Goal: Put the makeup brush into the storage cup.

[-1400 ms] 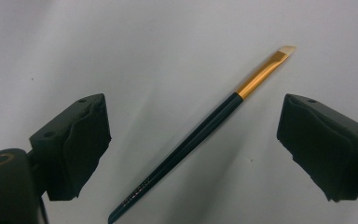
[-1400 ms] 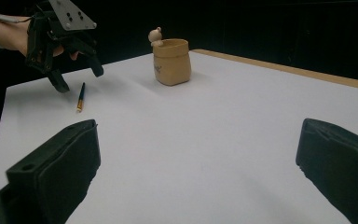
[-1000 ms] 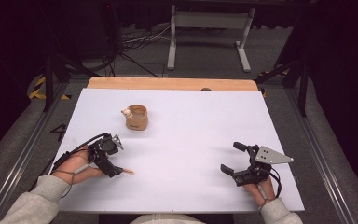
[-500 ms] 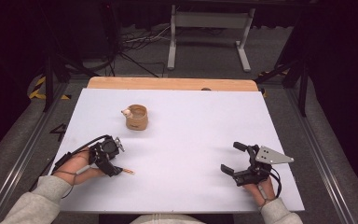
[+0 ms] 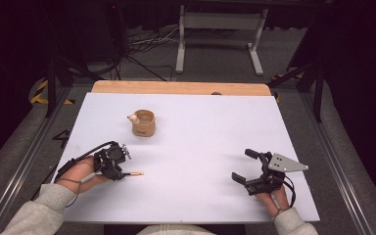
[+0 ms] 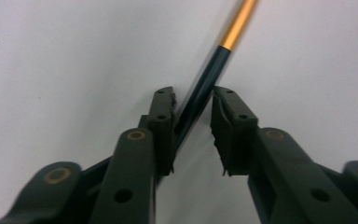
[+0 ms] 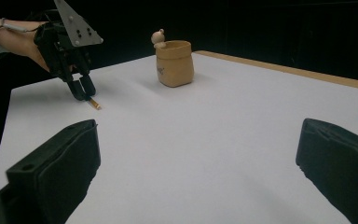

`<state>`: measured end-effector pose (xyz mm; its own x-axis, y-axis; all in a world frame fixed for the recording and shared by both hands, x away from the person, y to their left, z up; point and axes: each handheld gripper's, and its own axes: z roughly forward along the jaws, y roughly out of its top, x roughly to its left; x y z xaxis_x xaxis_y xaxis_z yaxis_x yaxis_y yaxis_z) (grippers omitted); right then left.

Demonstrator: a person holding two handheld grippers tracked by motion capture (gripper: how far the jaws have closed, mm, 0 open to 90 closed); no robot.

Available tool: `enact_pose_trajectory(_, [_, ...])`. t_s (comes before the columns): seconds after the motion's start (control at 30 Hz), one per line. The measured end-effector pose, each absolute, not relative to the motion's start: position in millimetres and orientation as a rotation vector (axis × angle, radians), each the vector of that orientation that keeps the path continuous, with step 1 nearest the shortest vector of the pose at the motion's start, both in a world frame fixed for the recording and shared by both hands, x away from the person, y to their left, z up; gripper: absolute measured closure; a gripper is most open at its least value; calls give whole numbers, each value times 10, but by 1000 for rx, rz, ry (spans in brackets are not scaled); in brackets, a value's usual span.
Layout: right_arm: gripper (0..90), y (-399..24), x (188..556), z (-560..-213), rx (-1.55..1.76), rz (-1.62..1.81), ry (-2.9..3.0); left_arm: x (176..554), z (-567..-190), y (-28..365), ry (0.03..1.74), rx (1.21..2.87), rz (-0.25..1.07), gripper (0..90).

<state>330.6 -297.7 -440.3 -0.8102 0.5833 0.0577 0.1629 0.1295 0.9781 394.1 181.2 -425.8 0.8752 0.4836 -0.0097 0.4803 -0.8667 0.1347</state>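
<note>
One thing in hand: our left gripper (image 5: 119,169) has its jaws around the pen (image 6: 204,84), which lies flat on the white table (image 5: 200,127); whether they pinch it yet, we can't tell. Right gripper (image 5: 247,168) idle, jaws spread. Lift and any drop into the tan cup (image 5: 144,123) remain, we judge.

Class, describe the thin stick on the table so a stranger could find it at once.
Start at the white table, then go to the left gripper near its front left. Between the jaws lies the pen: a slim rod, dark with a gold end, unlike the squat tan cup farther back.
</note>
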Motion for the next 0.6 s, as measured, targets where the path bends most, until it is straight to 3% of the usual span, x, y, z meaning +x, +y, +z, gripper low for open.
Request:
enact_pose_trajectory(0.1, [1,-2971,3303,-4402,717,1728,2076,3933,-4256,1803,744,2918,44,817])
enact_pose_trajectory(0.6, [1,-2972,3306,-4405,719,1727,2078,3944,-4220,1807,762,2885,14,823])
